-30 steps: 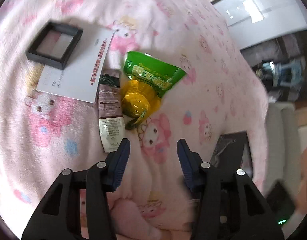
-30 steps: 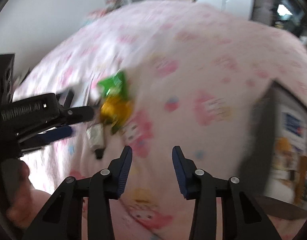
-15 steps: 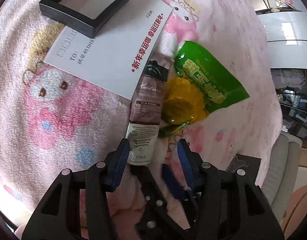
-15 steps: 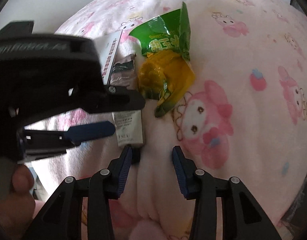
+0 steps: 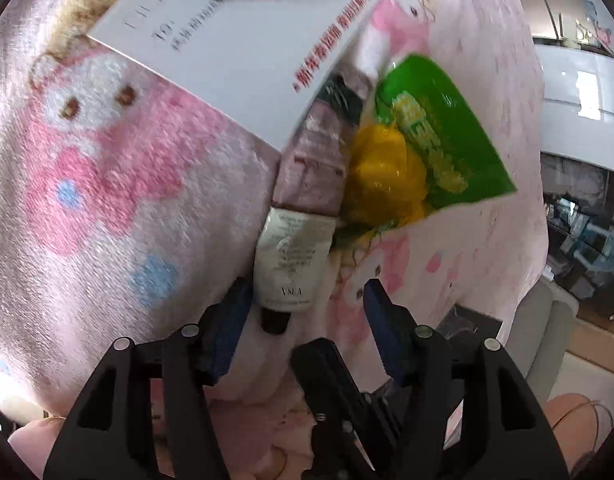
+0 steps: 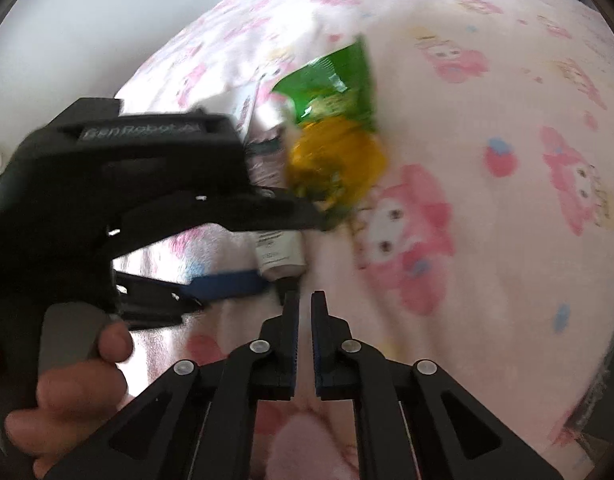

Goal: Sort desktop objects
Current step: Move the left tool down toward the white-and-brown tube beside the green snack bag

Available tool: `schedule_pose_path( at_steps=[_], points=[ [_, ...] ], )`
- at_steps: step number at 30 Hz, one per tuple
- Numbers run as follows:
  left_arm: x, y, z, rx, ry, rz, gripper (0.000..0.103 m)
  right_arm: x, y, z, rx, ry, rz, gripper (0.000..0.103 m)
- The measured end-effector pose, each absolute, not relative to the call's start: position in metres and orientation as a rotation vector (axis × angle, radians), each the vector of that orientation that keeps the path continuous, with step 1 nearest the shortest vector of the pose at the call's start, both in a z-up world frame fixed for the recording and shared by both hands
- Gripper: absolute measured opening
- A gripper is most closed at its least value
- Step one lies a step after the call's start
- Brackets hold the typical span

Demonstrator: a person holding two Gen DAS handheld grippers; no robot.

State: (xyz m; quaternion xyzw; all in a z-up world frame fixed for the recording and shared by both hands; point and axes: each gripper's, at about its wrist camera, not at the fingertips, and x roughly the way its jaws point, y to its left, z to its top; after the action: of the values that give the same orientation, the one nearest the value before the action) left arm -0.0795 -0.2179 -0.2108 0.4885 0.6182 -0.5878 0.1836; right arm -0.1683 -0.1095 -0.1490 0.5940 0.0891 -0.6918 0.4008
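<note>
A plush pink blanket [image 5: 107,208] printed with cartoon rabbit figures covers the whole surface and sags in soft folds; whether a tabletop or a bed lies under it cannot be told. On it the left claw [image 5: 303,296] is spread wide, its blue pads either side of the dark cap end of a hand cream tube [image 5: 303,216], not yet closed on it. The tube lies just beside a green and yellow snack packet [image 5: 427,152], touching it, and its far end is tucked under a white envelope with red print [image 5: 243,60]. The right claw [image 6: 303,320] is nearly clenched, with only a thin slit between its pads and nothing in it, near the tube's cap. A hand [image 6: 67,380] grips the left tool's handle. A pale wall rises behind the blanket, and a bright, cluttered room shows past its right edge.
</note>
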Motion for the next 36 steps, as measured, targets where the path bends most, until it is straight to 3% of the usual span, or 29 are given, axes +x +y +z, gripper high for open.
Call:
schedule_pose_path(
  at_steps=[2,5,10,13,14,20,22,27,31,33,36],
  points=[
    [-0.080,-0.214,-0.205,1.371,1.707,-1.682,0.059,-0.166,-0.114,-0.149,1.510,0.230,-1.727,0.022],
    [-0.082,-0.207,-0.203,1.374,1.687,-1.695,0.054,-0.166,-0.124,-0.153,1.534,0.241,-1.705,0.030],
    [-0.079,-0.196,-0.201,1.384,1.643,-1.671,0.044,-0.167,-0.139,-0.159,1.536,0.244,-1.691,0.031],
    [-0.079,-0.186,-0.196,1.398,1.626,-1.691,0.032,-0.165,-0.148,-0.160,1.530,0.240,-1.704,0.030],
    [-0.079,-0.182,-0.194,1.406,1.626,-1.705,0.029,-0.163,-0.149,-0.157,1.516,0.231,-1.727,0.024],
    [-0.096,-0.137,-0.172,1.540,1.482,-1.875,0.033,-0.158,-0.144,-0.131,1.449,0.212,-1.821,0.002],
    [-0.056,-0.157,-0.199,1.607,1.507,-1.928,0.032,-0.157,-0.140,-0.119,1.423,0.210,-1.863,0.003],
    [-0.040,-0.131,-0.186,1.630,1.618,-1.966,0.032,-0.157,-0.140,-0.101,1.407,0.219,-1.932,0.002],
    [-0.003,-0.164,-0.174,1.426,1.585,-1.911,0.035,-0.160,-0.118,-0.111,1.417,0.217,-1.911,0.003],
    [0.012,-0.173,-0.174,1.344,1.499,-1.859,0.043,-0.146,-0.082,-0.131,1.412,0.233,-1.901,0.005],
    [0.019,-0.175,-0.178,1.341,1.527,-1.814,0.043,-0.151,-0.101,-0.146,1.427,0.292,-1.898,0.019]
  ],
)
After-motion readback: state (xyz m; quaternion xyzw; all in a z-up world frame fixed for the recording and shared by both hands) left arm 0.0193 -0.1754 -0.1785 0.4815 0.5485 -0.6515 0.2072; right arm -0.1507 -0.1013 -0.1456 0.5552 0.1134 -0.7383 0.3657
